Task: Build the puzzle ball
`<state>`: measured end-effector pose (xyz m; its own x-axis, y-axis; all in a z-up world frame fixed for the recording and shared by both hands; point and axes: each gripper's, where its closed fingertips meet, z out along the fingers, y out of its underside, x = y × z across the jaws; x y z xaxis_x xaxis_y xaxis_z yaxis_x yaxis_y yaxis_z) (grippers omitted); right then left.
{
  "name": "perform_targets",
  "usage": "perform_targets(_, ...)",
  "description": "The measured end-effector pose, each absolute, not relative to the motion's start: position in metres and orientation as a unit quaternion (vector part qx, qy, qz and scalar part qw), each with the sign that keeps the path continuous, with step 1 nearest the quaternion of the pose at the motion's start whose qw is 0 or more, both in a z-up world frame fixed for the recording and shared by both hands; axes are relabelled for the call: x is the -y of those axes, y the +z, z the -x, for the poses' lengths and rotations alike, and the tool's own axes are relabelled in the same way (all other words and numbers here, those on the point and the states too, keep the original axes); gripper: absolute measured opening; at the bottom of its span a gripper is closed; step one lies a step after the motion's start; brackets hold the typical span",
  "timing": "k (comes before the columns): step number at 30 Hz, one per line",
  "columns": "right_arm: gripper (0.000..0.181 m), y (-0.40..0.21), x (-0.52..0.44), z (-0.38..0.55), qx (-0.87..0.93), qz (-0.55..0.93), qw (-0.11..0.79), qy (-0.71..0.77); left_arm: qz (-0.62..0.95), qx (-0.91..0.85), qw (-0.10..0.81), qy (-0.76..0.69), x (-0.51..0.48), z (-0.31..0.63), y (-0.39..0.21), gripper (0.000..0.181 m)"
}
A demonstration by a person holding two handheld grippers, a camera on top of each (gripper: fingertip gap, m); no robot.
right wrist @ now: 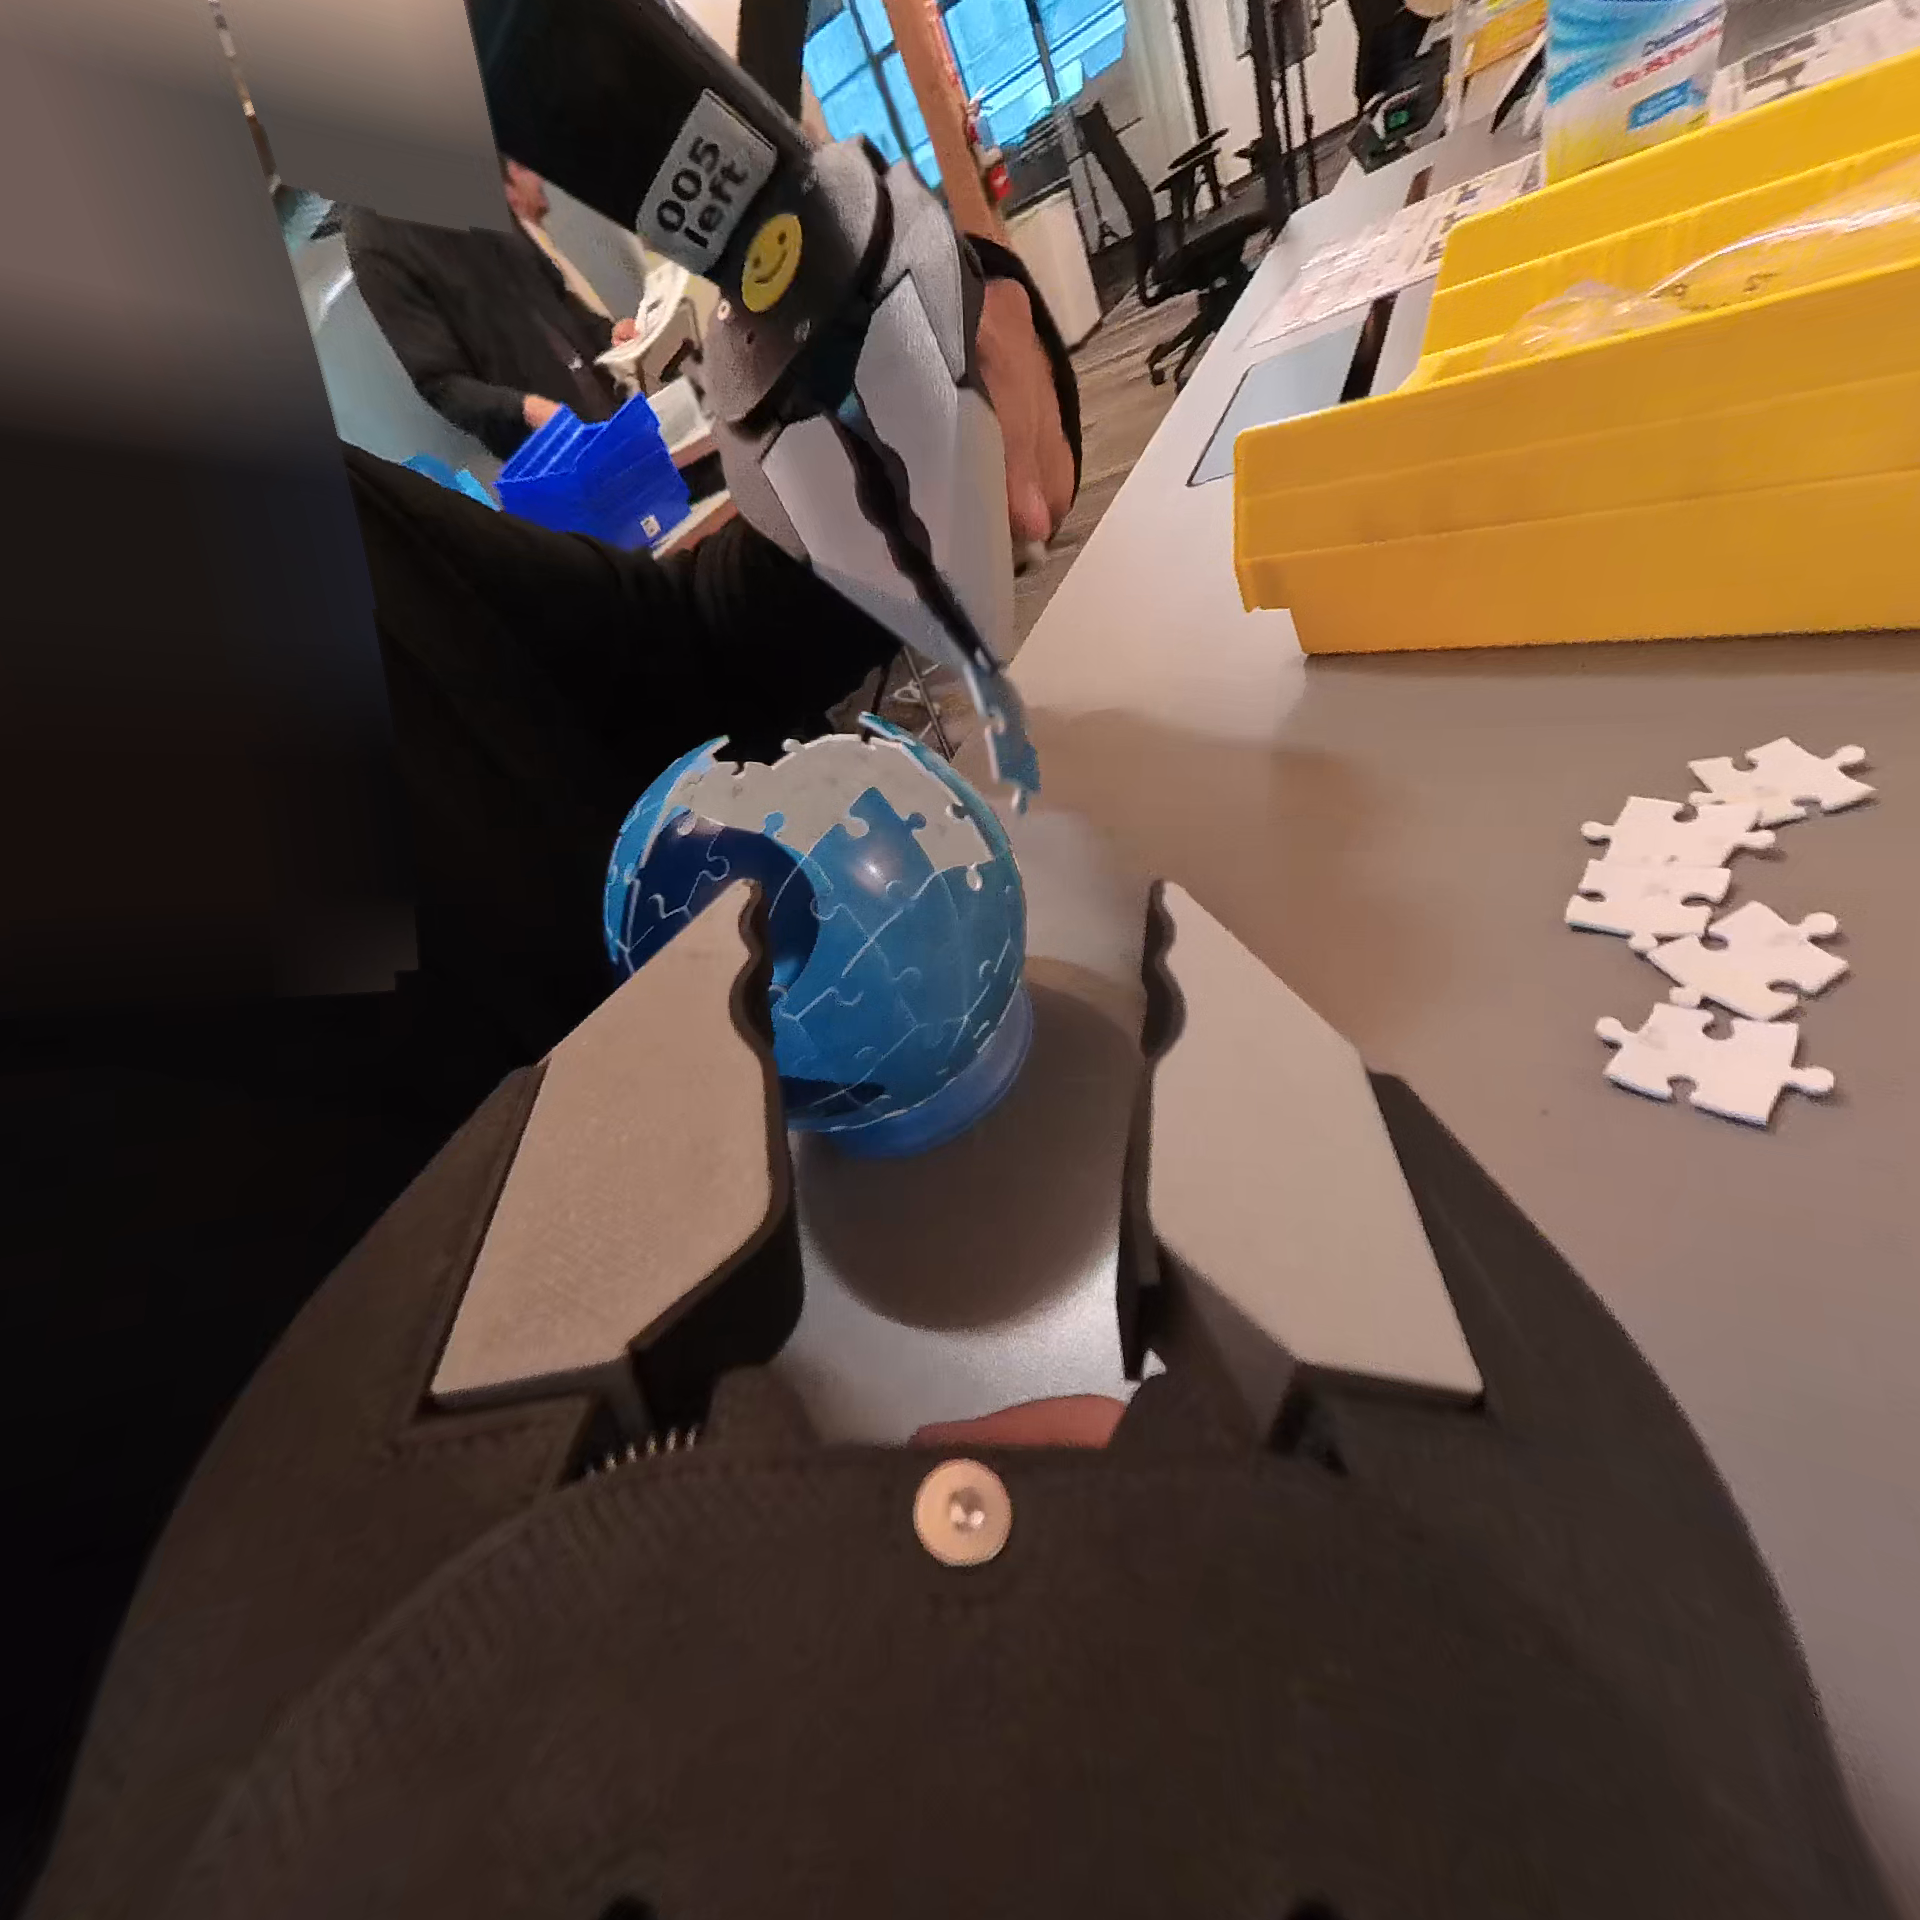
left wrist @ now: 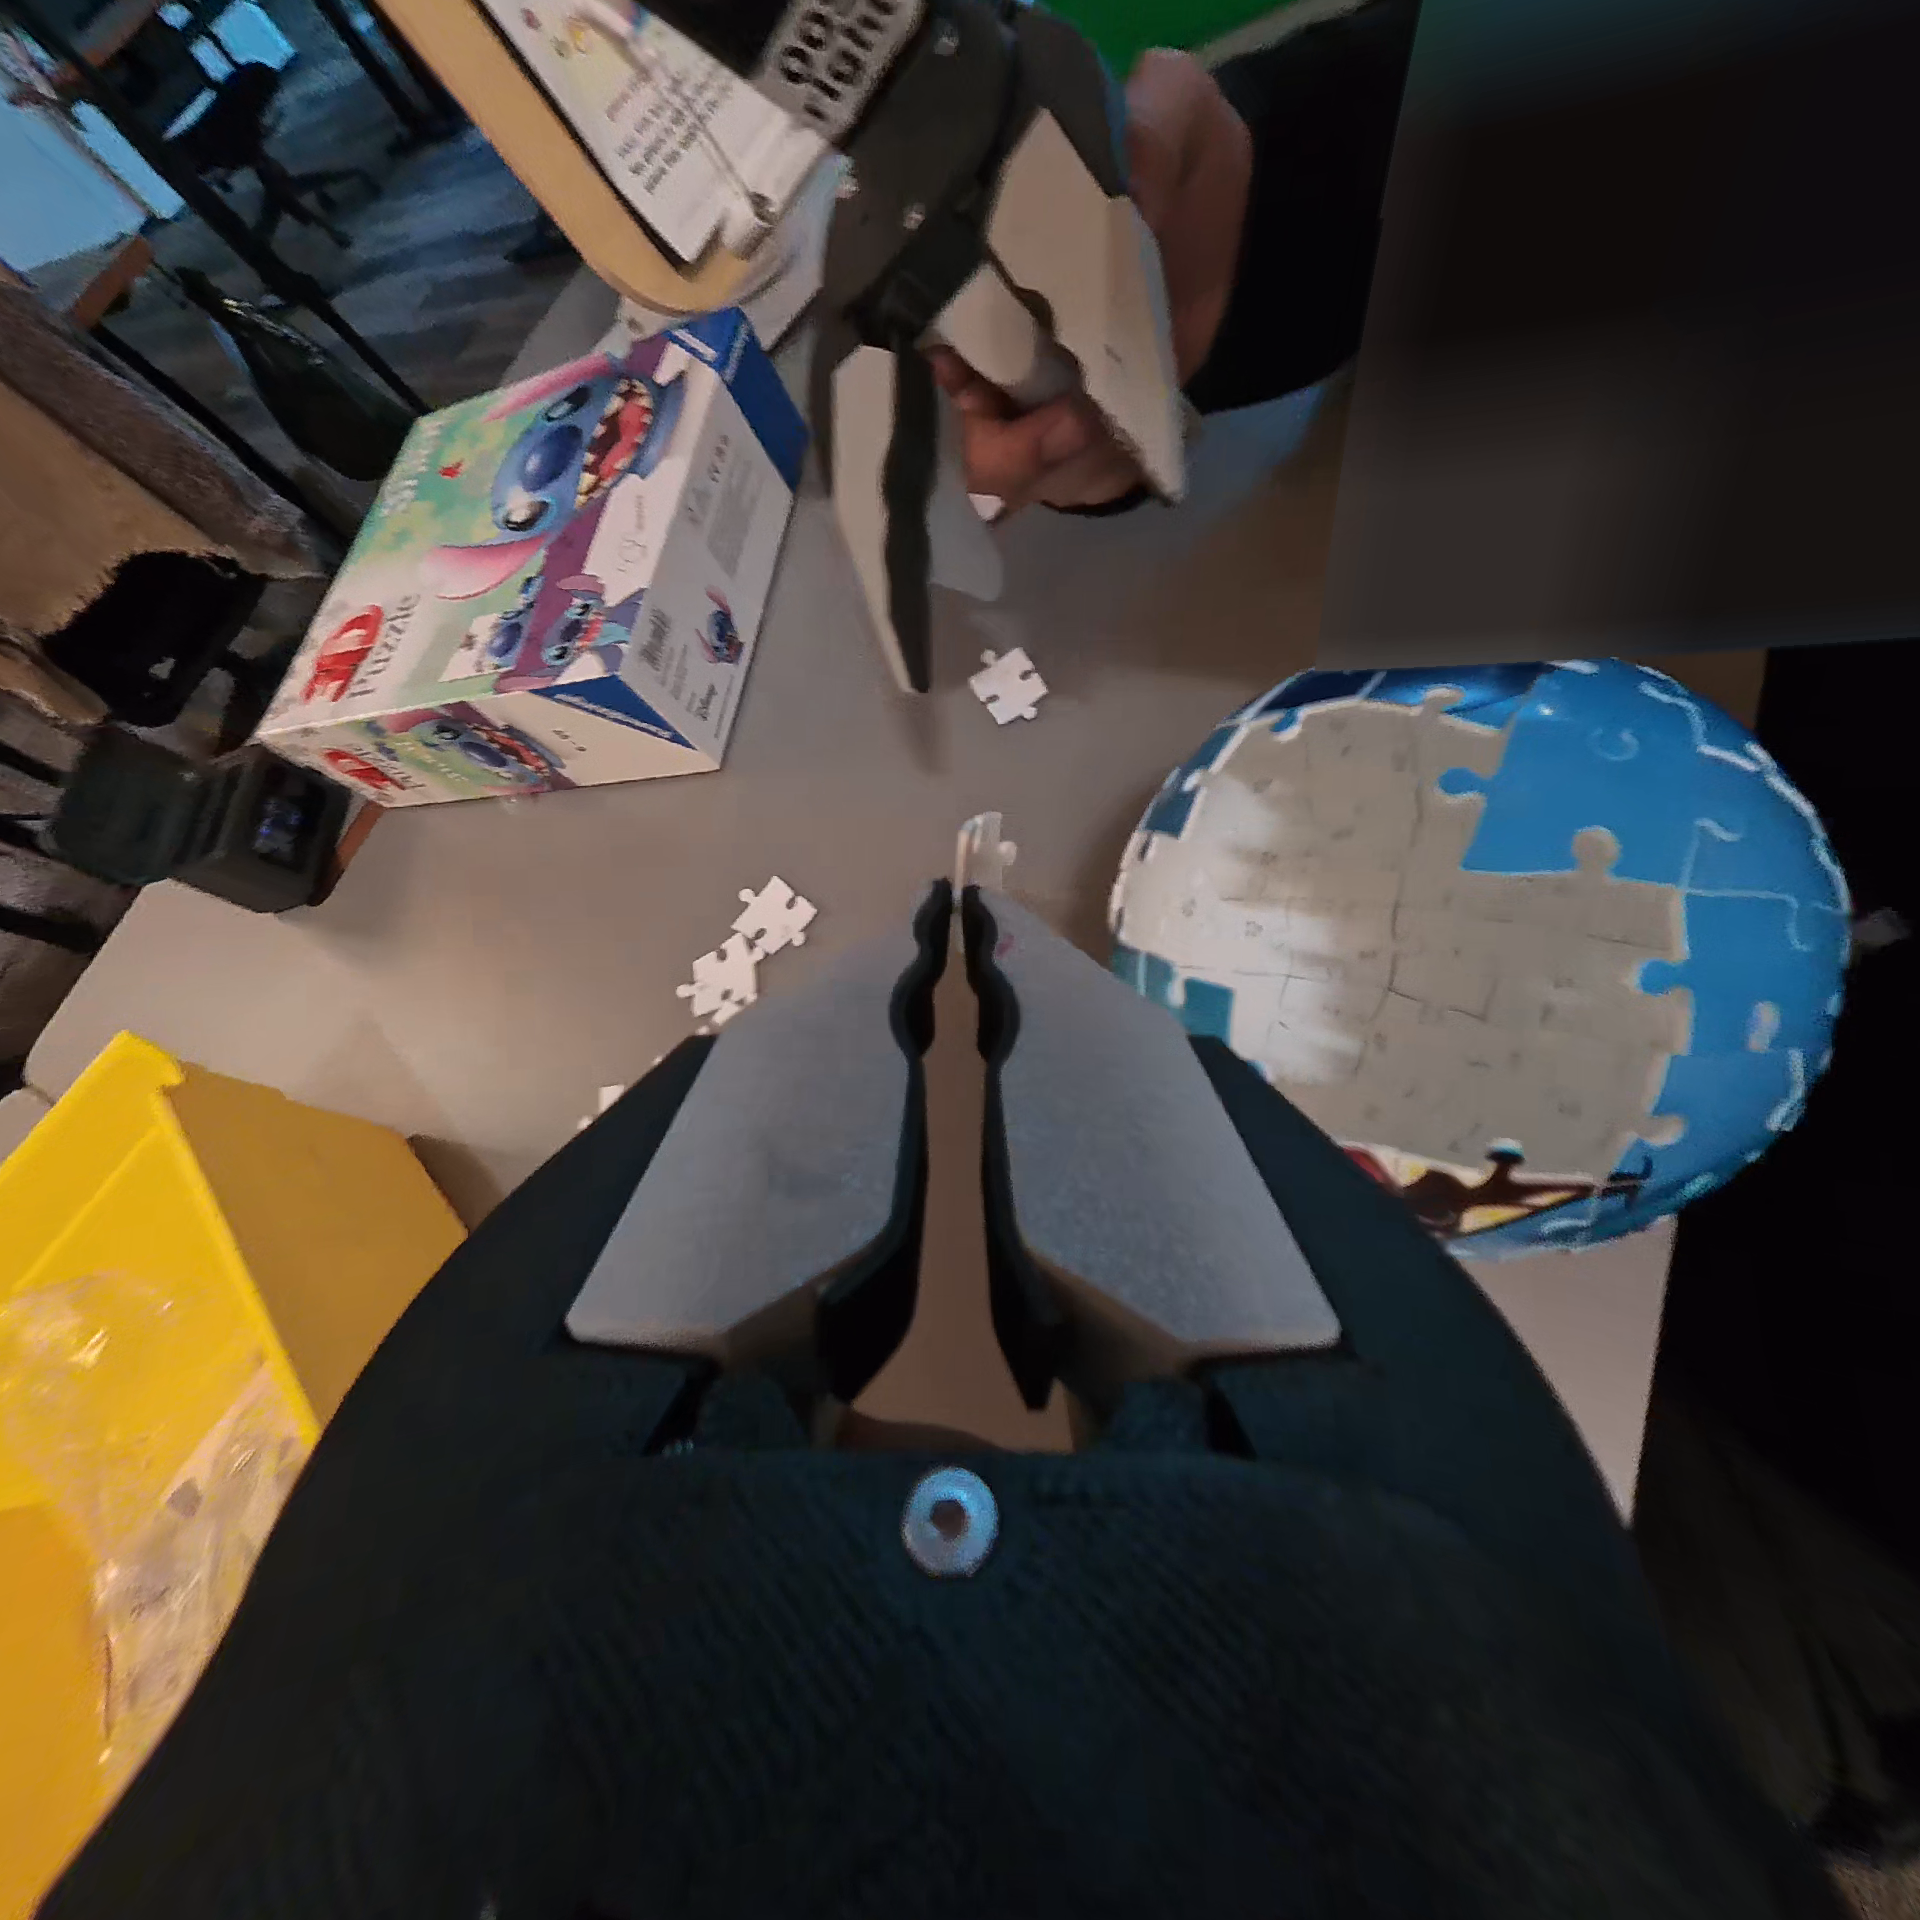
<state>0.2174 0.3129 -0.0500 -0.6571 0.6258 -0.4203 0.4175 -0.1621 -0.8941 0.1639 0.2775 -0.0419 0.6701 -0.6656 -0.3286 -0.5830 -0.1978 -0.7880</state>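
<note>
- One puzzle ball [left wrist: 1475, 956], partly built: it sits on the grey table [left wrist: 520, 987] near the table's edge, with blue pieces on its outside and an open gap showing the pale inner faces. In the right wrist view the ball [right wrist: 883, 935] rests on its round blue base.
- One puzzle piece [left wrist: 985, 847] is held in the air, pinched edge-on at the tips of the left gripper [left wrist: 957, 909]. From the other side the same piece [right wrist: 1008, 743] shows blue and hangs just above and beside the ball's open rim, apart from it.
- Loose white pieces on the table: four are clear in the right wrist view, lying in a touching cluster [right wrist: 1714, 925] well to the side of the ball (a fifth may sit under the others, but I cannot tell). The left wrist view shows a single piece [left wrist: 1008, 684] farther off.
- One puzzle box [left wrist: 540, 582] stands on the table beyond the pieces.
- Yellow bins [right wrist: 1558, 499]: two, side by side along the far part of the table.
- Left gripper [right wrist: 982, 655]: fingers nearly closed, clamping only the piece; it points steeply down toward the ball, with a hand [right wrist: 1023, 416] behind it.
- Right gripper [right wrist: 951, 904]: fingers wide apart and holding nothing, aimed at the ball, its left finger overlapping the ball's side in view. In the left wrist view the right gripper [left wrist: 935, 623] tilts down above the table, a hand [left wrist: 1039, 436] around its grip.
</note>
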Motion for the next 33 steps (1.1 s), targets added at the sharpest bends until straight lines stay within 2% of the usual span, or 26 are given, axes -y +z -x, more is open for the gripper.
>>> perform_targets(6, 0.074, -0.071, -0.304, -0.235, 0.649, 0.436, 0.087, 0.617, 0.785, -0.349, 0.512, 0.020, -0.267, -0.120, -0.039, 0.000)
perform_targets(11, 0.074, -0.079, -0.298, -0.246, 0.655, 0.447, 0.097, 0.601, 0.805, -0.294, 0.515, -0.009, -0.248, -0.106, -0.061, 0.000)
perform_targets(18, 0.074, -0.098, -0.282, -0.252, 0.677, 0.442, 0.083, 0.582, 0.823, -0.282, 0.493, -0.019, -0.215, -0.124, -0.084, 0.000)
perform_targets(33, 0.074, -0.111, -0.274, -0.258, 0.695, 0.427, 0.057, 0.576, 0.830, -0.279, 0.481, -0.055, -0.203, -0.157, -0.095, 0.000)
